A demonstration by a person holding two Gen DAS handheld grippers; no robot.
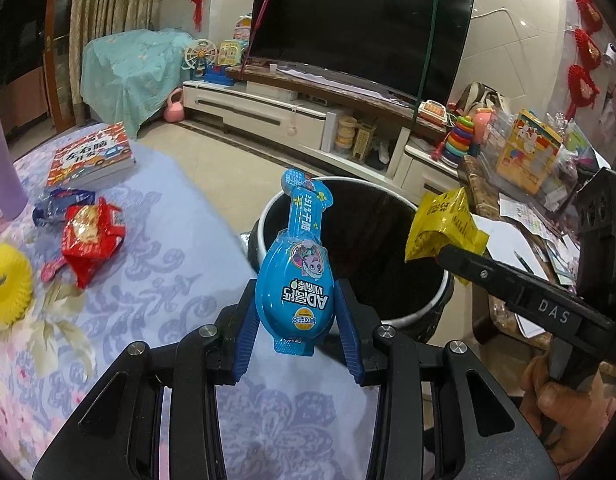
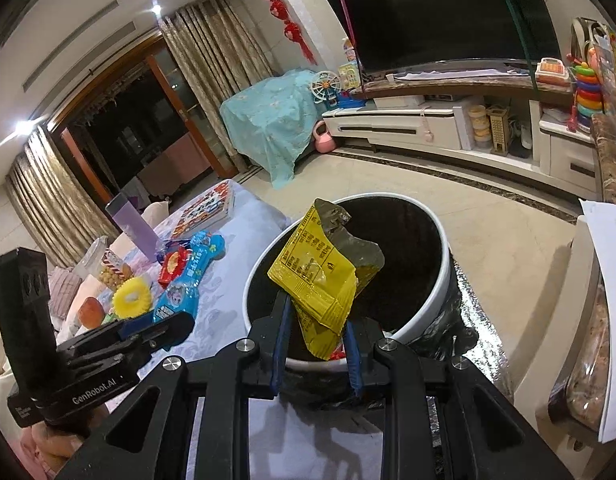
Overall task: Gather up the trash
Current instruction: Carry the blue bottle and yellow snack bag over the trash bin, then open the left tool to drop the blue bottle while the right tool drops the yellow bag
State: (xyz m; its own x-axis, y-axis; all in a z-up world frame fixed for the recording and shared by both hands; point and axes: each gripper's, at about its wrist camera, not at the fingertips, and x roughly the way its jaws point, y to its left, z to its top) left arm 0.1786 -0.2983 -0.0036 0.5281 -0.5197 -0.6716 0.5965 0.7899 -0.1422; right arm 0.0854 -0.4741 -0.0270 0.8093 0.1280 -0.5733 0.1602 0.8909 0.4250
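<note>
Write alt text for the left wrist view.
The left gripper holds a blue wrapper in its fingers near a black-lined bin, over the edge of a floral-clothed table. From the right, the right gripper holds a yellow wrapper over the bin. A red wrapper lies on the table.

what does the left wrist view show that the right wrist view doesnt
Left wrist view only: the left tongs seen from behind, clamping the blue wrapper, and the dark blue wrapper on the tablecloth.

Right wrist view only: the right tongs seen from behind, pinching the yellow packet above the bin, plus the glass balcony door.

Both: bin, both wrappers held, red wrapper, yellow ring, book, television.
</note>
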